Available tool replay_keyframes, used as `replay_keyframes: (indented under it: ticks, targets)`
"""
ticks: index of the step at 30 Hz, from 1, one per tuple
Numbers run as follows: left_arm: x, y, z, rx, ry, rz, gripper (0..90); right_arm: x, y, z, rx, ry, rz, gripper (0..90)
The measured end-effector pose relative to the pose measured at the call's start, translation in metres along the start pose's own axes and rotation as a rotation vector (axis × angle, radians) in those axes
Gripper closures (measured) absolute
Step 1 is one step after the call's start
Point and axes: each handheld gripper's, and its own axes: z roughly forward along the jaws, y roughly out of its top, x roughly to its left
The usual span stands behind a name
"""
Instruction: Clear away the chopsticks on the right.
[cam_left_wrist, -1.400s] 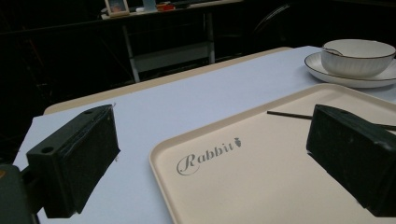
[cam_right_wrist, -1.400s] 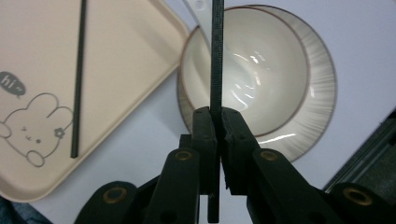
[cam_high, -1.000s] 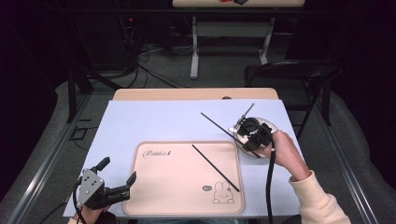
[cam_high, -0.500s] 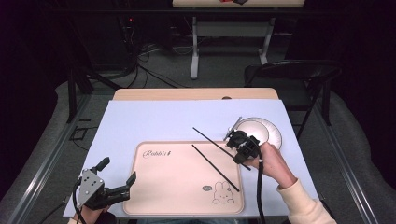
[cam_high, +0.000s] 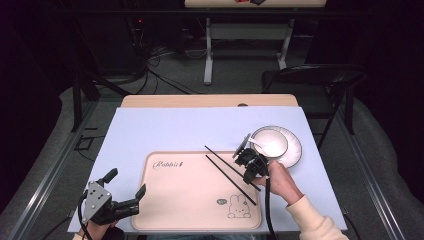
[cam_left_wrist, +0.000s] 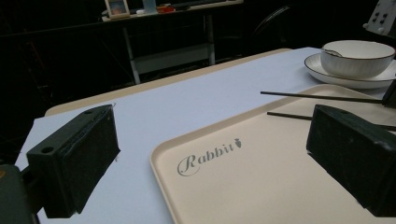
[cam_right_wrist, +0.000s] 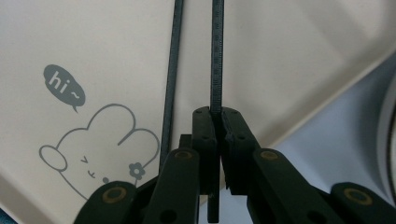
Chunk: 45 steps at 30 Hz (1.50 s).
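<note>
The right claw (cam_right_wrist: 216, 122) is clenched on one thin, stiff, light chopstick (cam_right_wrist: 216, 56) near its end; expect slipping. The left claw (cam_high: 125, 192) rests released beside the tray (cam_high: 190, 215).

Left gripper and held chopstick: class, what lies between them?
In the high view, bare tray with its Rabbit lettering separates the left gripper from the held chopstick.

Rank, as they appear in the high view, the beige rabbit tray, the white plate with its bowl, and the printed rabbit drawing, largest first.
1. Beige rectangular rabbit tray
2. White round plate carrying the white bowl
3. Grey printed rabbit drawing on the tray, clearly smallest
</note>
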Motion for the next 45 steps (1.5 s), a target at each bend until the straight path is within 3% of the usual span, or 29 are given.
replay_keyframes:
  ticks: [1,6,10,11,20,23,24,26,29,33,45]
  targets:
    - [0.0,0.0,0.0,0.0,0.0,0.0,2.1,0.002,0.001,0.001,0.024,-0.004,0.005,84.7]
    - [0.0,0.0,0.0,-0.001,0.001,0.001,2.1,0.005,0.004,0.007,0.035,0.005,0.027,84.7]
    - [0.0,0.0,0.0,-0.001,0.001,0.001,2.1,0.007,0.003,0.012,0.052,-0.002,-0.008,84.5]
    - [0.0,0.0,0.0,-0.002,0.001,0.001,2.2,0.008,0.003,0.012,0.045,0.0,0.006,84.5]
    - [0.0,0.0,0.0,-0.002,0.0,0.004,2.1,0.017,0.001,0.019,0.071,0.023,-0.023,83.6]
    - [-0.001,0.0,0.0,-0.003,0.0,0.003,2.1,0.019,0.0,0.018,0.071,0.022,-0.021,75.7]
    - [0.0,0.0,0.0,-0.002,0.001,0.002,2.1,0.019,-0.002,0.018,0.06,0.009,-0.048,68.5]
    - [0.0,0.0,0.0,-0.003,0.001,0.002,2.1,0.019,-0.004,0.016,0.05,0.01,-0.058,60.3]
    - [0.0,0.0,0.0,-0.002,0.001,0.005,2.1,0.017,-0.008,0.013,0.026,0.001,-0.079,45.6]
    - [-0.001,0.0,0.001,-0.001,0.001,0.005,2.1,0.012,-0.015,0.005,-0.045,-0.031,-0.094,27.4]
    - [-0.001,0.0,0.002,0.002,0.002,0.005,2.2,-0.002,-0.041,-0.029,-0.354,-0.149,-0.123,1.7]
